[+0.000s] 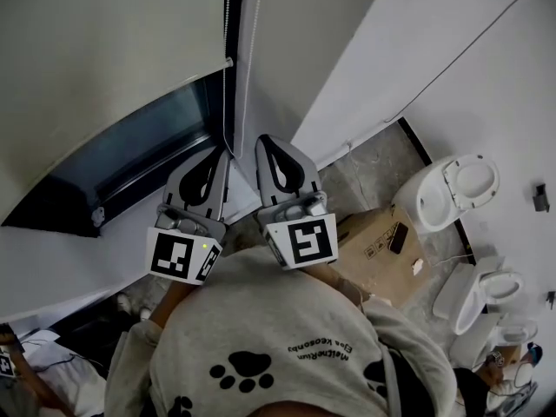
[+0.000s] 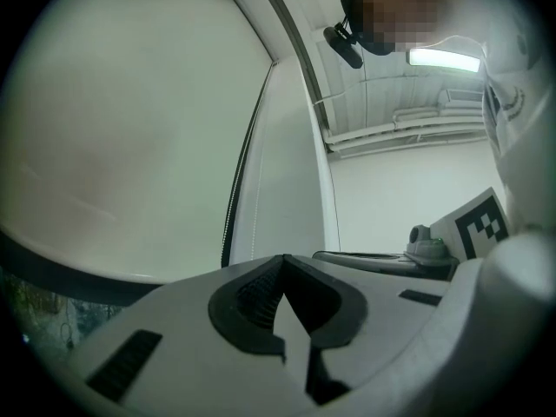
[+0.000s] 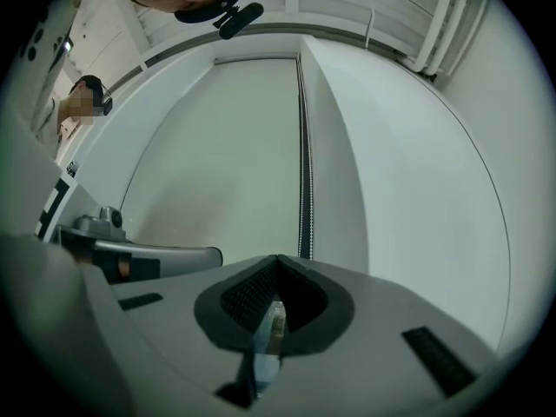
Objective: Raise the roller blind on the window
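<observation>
Two tools, the left hand-held gripper and the right hand-held gripper, sit side by side in the head view. Their tips are near the lower right corner of the roller blind, beside its bead chain. Dark window glass shows beneath. Lettering on the sweatshirt is upside down and unreadable.

Left gripper view: the jaws meet tip to tip with nothing between them, and the chain hangs just left.

Right gripper view: the jaws are likewise closed and empty, with the chain just right and a bare wall beyond.

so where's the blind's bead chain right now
Head view: the bead chain hangs along the right edge of the roller blind, ending by the tips of the left gripper and right gripper.
</observation>
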A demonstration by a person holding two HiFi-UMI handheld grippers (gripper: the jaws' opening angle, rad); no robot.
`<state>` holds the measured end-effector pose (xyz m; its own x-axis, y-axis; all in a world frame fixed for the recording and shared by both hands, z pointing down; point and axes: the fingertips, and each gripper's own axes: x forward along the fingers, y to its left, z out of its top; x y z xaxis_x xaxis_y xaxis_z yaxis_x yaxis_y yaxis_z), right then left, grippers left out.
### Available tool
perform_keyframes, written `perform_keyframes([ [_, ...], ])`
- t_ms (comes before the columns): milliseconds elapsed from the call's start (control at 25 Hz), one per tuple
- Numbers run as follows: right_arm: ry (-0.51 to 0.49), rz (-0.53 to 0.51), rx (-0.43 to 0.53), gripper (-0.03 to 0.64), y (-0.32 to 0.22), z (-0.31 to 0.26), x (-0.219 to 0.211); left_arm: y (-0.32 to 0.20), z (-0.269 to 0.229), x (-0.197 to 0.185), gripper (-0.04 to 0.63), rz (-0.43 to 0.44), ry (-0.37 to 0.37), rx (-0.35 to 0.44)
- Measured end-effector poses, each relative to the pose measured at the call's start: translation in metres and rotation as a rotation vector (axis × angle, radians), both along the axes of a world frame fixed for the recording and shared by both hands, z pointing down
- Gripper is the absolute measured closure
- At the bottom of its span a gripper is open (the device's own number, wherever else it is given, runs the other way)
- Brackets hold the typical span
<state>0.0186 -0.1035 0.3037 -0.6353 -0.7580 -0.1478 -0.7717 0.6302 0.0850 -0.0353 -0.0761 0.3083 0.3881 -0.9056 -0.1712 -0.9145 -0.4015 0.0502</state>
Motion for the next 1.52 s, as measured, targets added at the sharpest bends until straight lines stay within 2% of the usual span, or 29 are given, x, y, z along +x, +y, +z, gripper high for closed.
perform_keyframes([
  [200,0.032,0.023,-0.048,0.607,-0.017,0.011,-0.002,-0.022,0.003,-0.003,0.588,0.012,0.014,-0.010],
  [560,0.003,0.058,-0.047,0.607,-0.041,0.006,-0.005,-0.060,-0.001,0.004,0.588,0.093,0.017,-0.035],
  [800,-0.003,0.098,-0.057,0.607,-0.050,0.000,-0.016,-0.073,-0.008,-0.006,0.588,0.131,0.013,-0.037],
  [1120,-0.002,0.162,-0.080,0.607,-0.058,0.007,-0.020,-0.096,-0.003,-0.007,0.583,0.215,-0.041,-0.055],
  [1160,0.001,0.171,-0.084,0.607,-0.059,0.008,-0.018,-0.099,-0.002,-0.005,0.555,0.228,-0.045,-0.057],
  [1200,0.001,0.180,-0.087,0.607,-0.059,0.010,-0.017,-0.102,-0.001,-0.004,0.484,0.244,-0.048,-0.062],
  [1240,-0.001,0.190,-0.090,0.607,-0.060,0.010,-0.015,-0.105,0.000,-0.002,0.469,0.257,-0.051,-0.067],
  [1520,0.001,0.230,-0.088,0.607,-0.063,0.014,-0.012,-0.130,0.007,-0.001,0.469,0.294,-0.083,-0.087],
])
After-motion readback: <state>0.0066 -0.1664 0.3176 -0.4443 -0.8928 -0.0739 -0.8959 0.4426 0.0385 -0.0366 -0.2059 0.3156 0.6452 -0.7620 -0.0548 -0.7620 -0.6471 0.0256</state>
